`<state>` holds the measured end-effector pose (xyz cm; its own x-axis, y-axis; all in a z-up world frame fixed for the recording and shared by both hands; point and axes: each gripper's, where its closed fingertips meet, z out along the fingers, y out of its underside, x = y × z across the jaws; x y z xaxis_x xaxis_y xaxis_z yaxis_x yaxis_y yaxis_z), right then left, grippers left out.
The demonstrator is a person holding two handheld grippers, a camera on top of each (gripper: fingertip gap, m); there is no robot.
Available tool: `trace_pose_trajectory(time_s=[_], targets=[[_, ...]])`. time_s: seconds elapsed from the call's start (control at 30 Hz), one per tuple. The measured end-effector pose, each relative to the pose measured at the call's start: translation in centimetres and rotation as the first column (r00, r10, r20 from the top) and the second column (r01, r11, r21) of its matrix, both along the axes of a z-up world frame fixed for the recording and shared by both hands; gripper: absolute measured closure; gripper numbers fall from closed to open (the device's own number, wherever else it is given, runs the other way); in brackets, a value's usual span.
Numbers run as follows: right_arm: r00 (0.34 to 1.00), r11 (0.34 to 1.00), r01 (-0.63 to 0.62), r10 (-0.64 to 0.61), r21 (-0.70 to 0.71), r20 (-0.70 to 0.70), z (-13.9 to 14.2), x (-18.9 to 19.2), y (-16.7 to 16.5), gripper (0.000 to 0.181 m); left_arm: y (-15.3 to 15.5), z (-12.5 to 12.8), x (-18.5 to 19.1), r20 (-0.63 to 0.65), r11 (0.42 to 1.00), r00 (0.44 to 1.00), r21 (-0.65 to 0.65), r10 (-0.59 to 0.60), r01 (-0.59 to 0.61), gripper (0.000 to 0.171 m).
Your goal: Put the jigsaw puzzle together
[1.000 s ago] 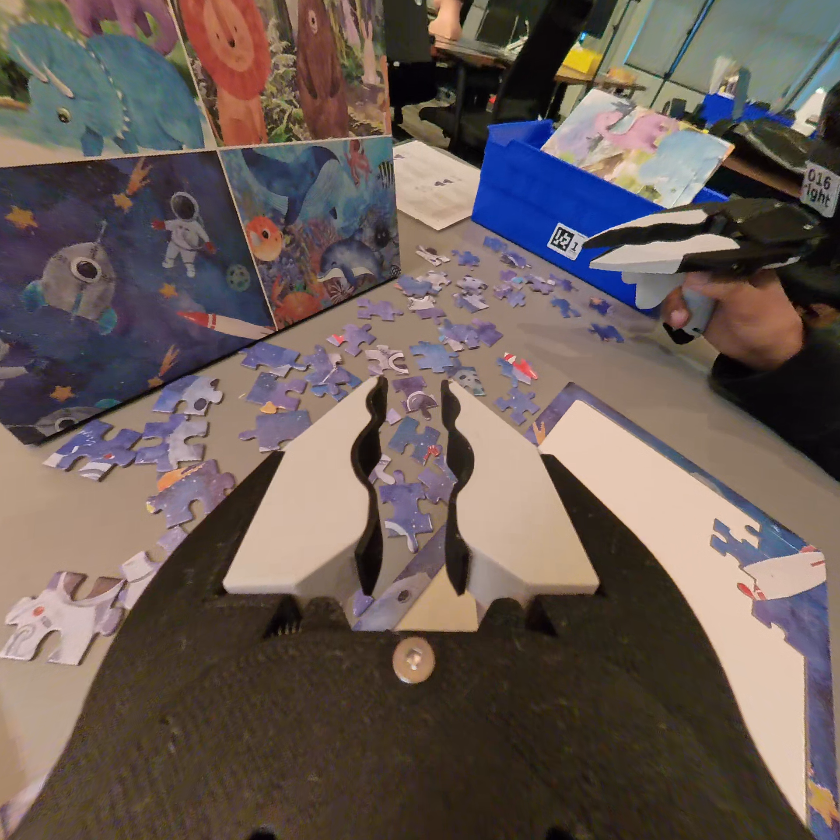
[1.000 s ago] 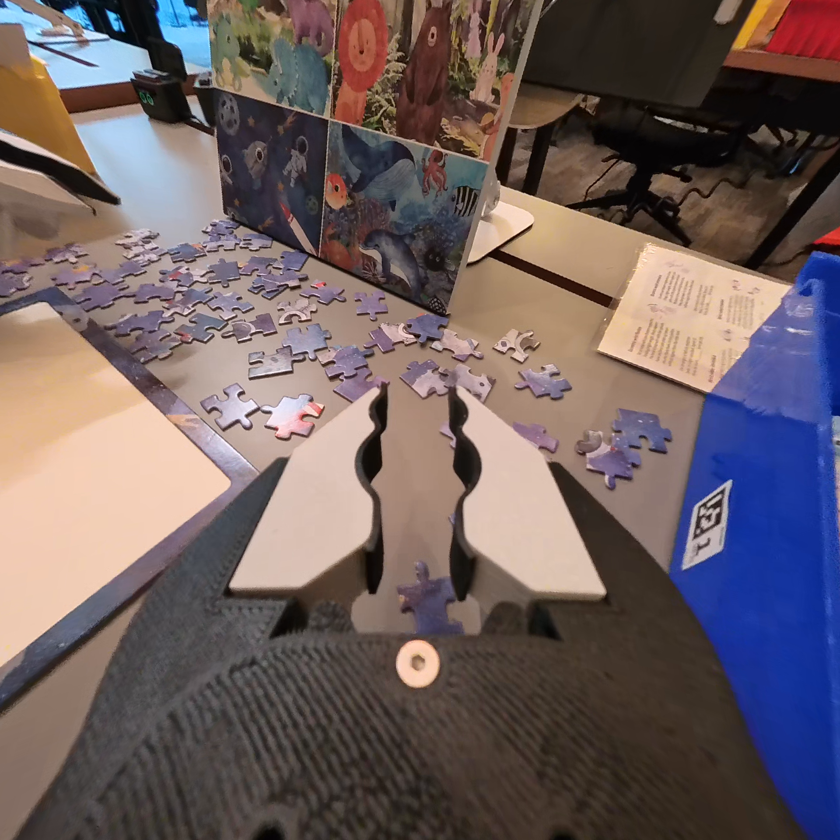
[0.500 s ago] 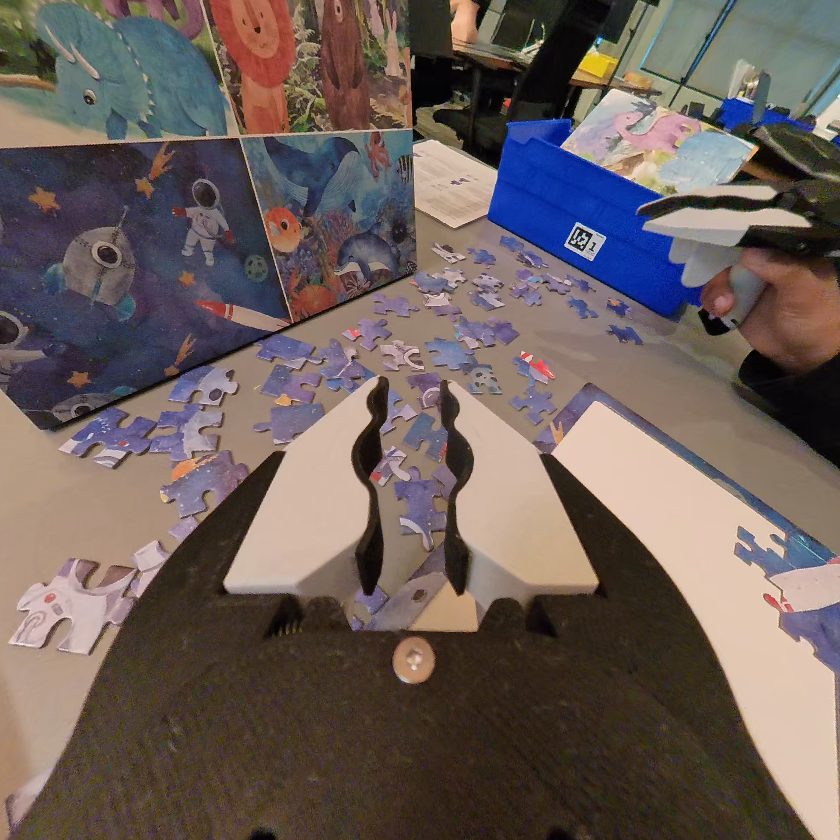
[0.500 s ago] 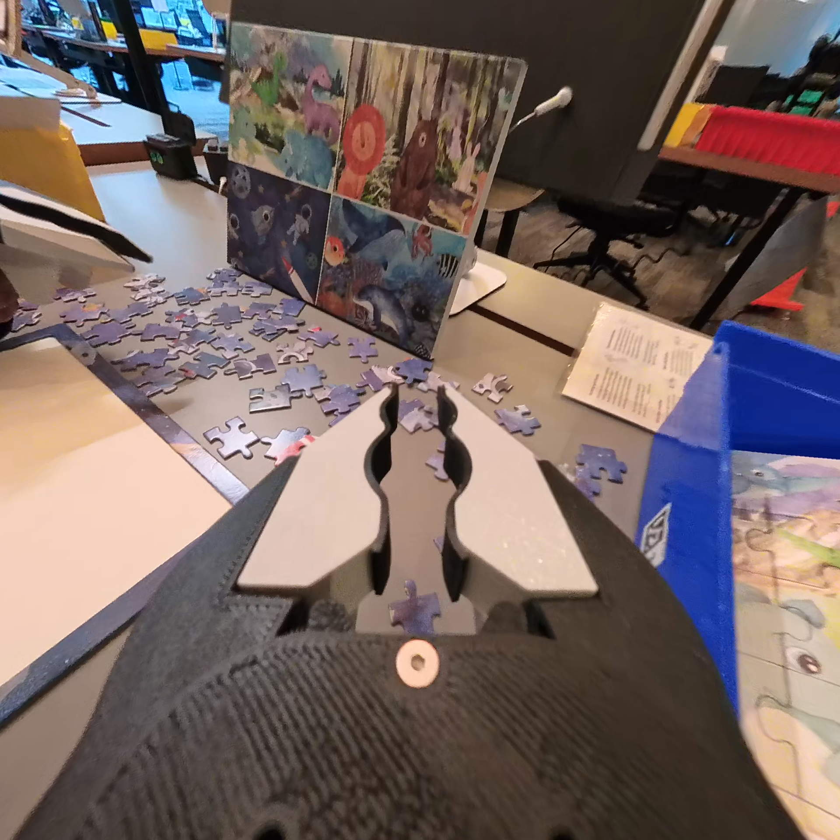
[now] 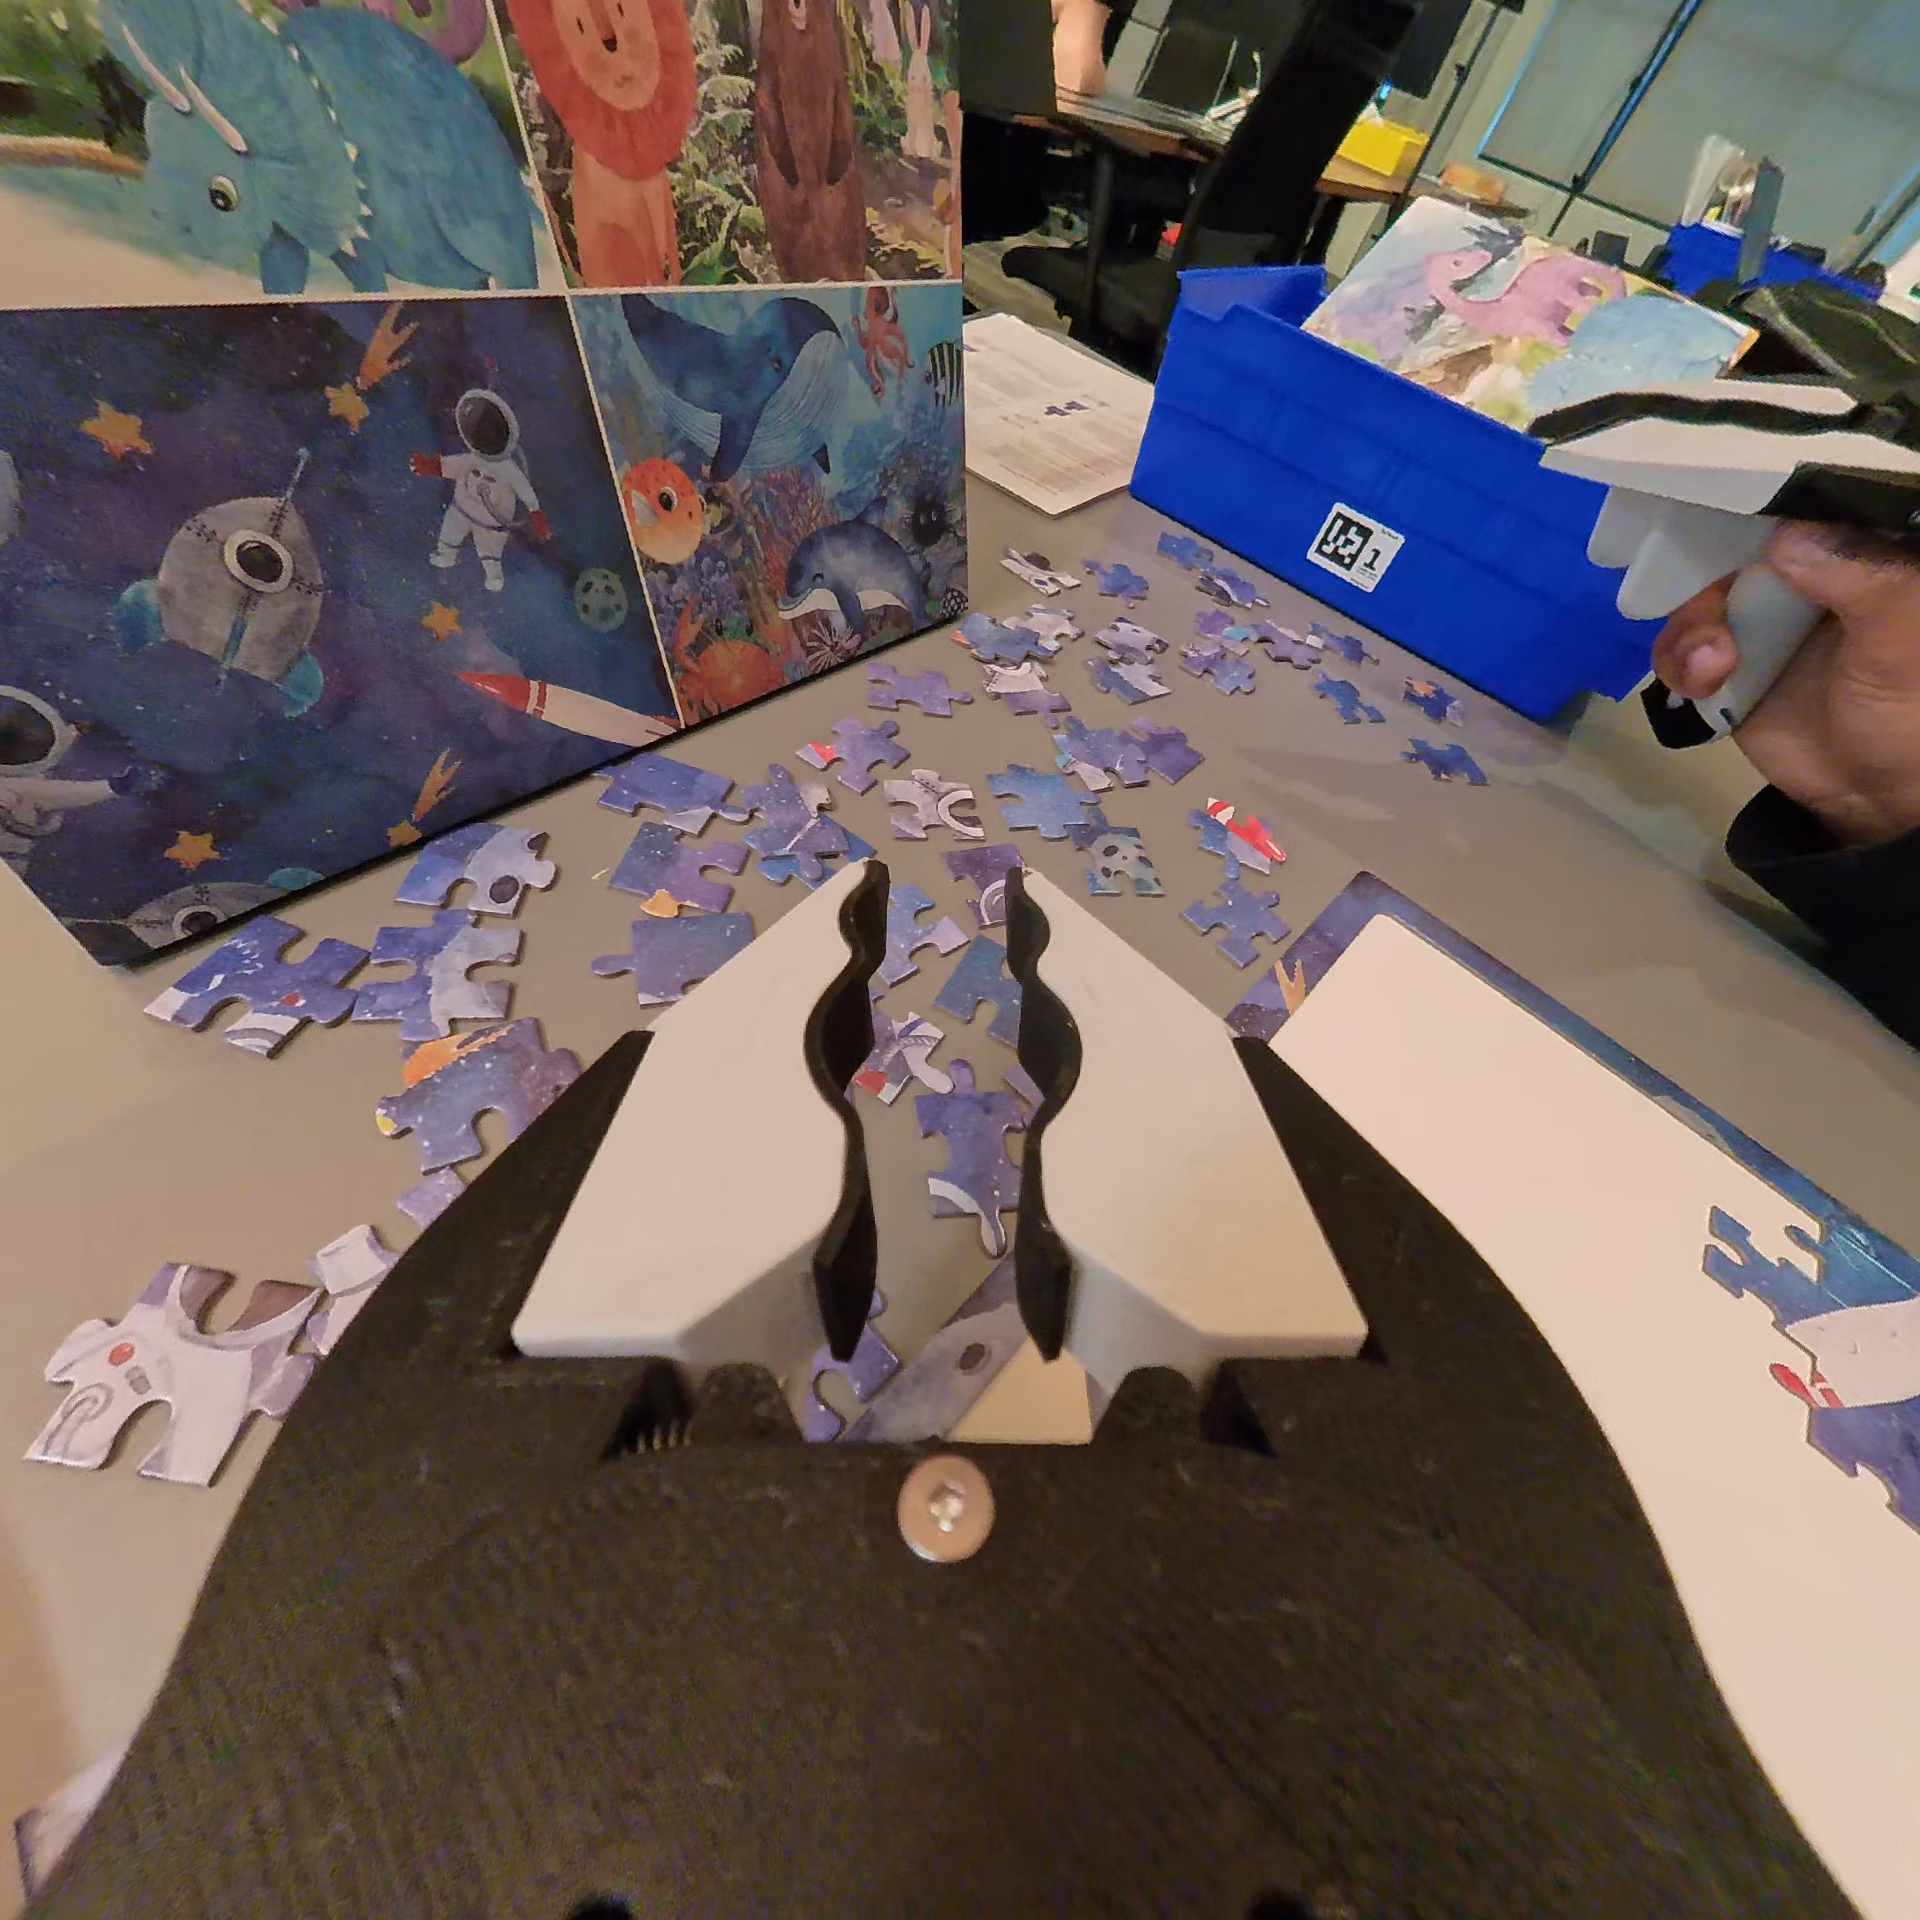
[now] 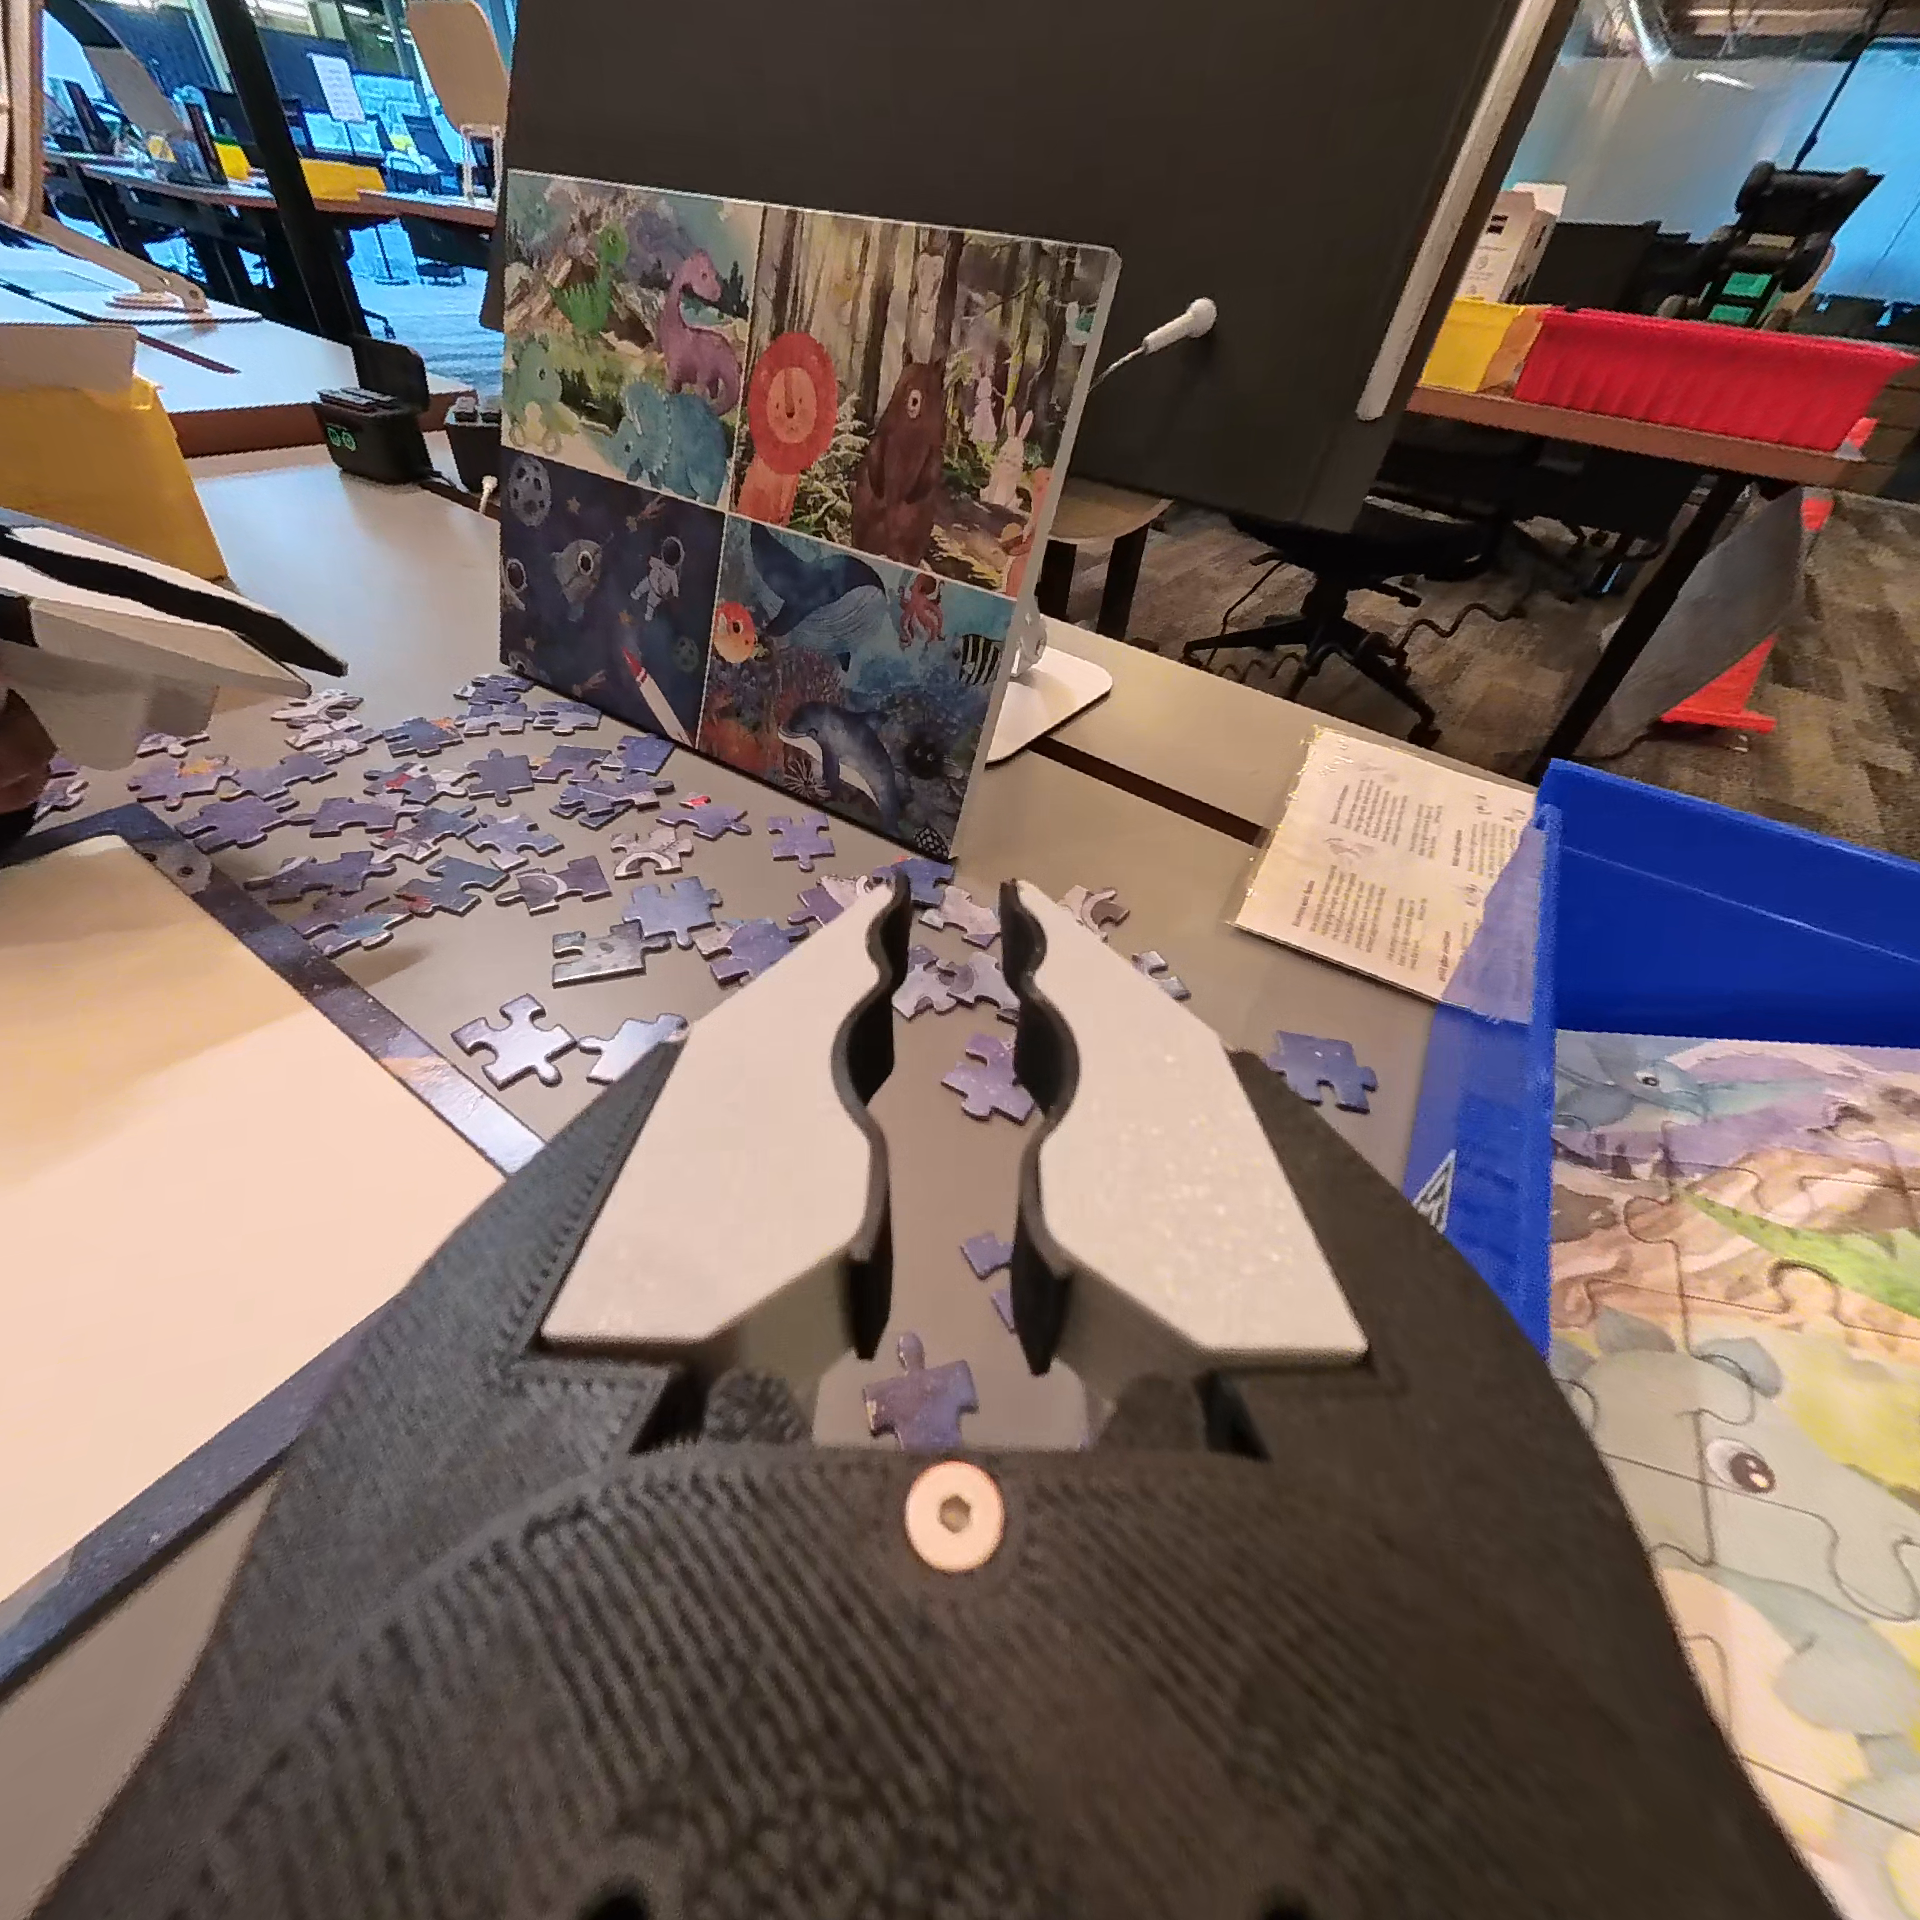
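Several loose blue-purple puzzle pieces (image 5: 1039, 800) lie scattered on the grey table, also in the right wrist view (image 6: 499, 821). The puzzle tray (image 5: 1309, 945) has a dark blue border and a white bed, with a few joined pieces (image 5: 1849, 1351) at its right edge. It also shows in the right wrist view (image 6: 343, 997). My left gripper (image 5: 940, 883) is open and empty, hovering over the pieces beside the tray's corner. My right gripper (image 6: 951, 894) is open and empty above pieces near the blue bin. It shows at the right of the left wrist view (image 5: 1704, 447), held by a hand.
An upright reference picture board (image 5: 416, 520) stands behind the pieces, also in the right wrist view (image 6: 810, 520). A blue bin (image 6: 1714, 935) holding another finished puzzle (image 6: 1714, 1351) sits at the right, also in the left wrist view (image 5: 1382, 488). A printed sheet (image 6: 1371, 862) lies beside it. The gap from one gripper's tips to the other's is roughly 30 cm.
My right gripper has lifted and swung right toward the blue bin, so more of the bin shows. My left gripper has shifted only slightly. Both stay open and empty.
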<state>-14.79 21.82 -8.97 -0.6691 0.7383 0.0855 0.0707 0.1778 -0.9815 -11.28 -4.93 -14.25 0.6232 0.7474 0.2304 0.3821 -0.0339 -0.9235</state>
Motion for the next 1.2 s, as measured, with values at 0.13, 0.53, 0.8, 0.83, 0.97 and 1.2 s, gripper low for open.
trace_pose_trajectory(time_s=[0.13, 0.53, 0.8, 0.83, 0.97, 1.2], targets=[[1.0, 1.0, 0.001, -0.001, 0.001, 0.005, -0.1, 0.0, 0.0, 0.165, 0.1, 0.0, 0.0, -0.001, 1.0, 1.0, -0.003, -0.002, 0.002, 0.149], [0.938, 0.983, -0.171, 0.139, 0.073, 0.319, -6.1, 1.1, -3.0, 0.137, 0.3, -0.1, 0.1, -0.005, 1.0, 1.0, -0.025, -0.008, 0.008, 0.149], [0.874, 0.933, -0.296, 0.176, 0.207, 0.454, -11.0, 3.2, -7.4, 0.142, 0.8, 0.1, 0.4, -0.036, 0.997, 0.999, -0.07, -0.018, 0.015, 0.149], [0.872, 0.93, -0.304, 0.184, 0.207, 0.453, -11.1, 3.3, -8.0, 0.142, 0.9, 0.1, 0.4, -0.038, 0.997, 0.999, -0.075, -0.021, 0.019, 0.149], [0.895, 0.885, -0.342, 0.203, 0.317, 0.397, -11.6, 2.7, -9.6, 0.137, 1.3, -0.2, 0.5, -0.033, 0.996, 0.999, -0.088, -0.032, 0.029, 0.149], [0.884, 0.868, -0.376, 0.231, 0.326, 0.406, -12.2, 1.5, -10.8, 0.13, 1.7, -0.4, 0.7, -0.045, 0.992, 0.998, -0.124, -0.043, 0.037, 0.149]])
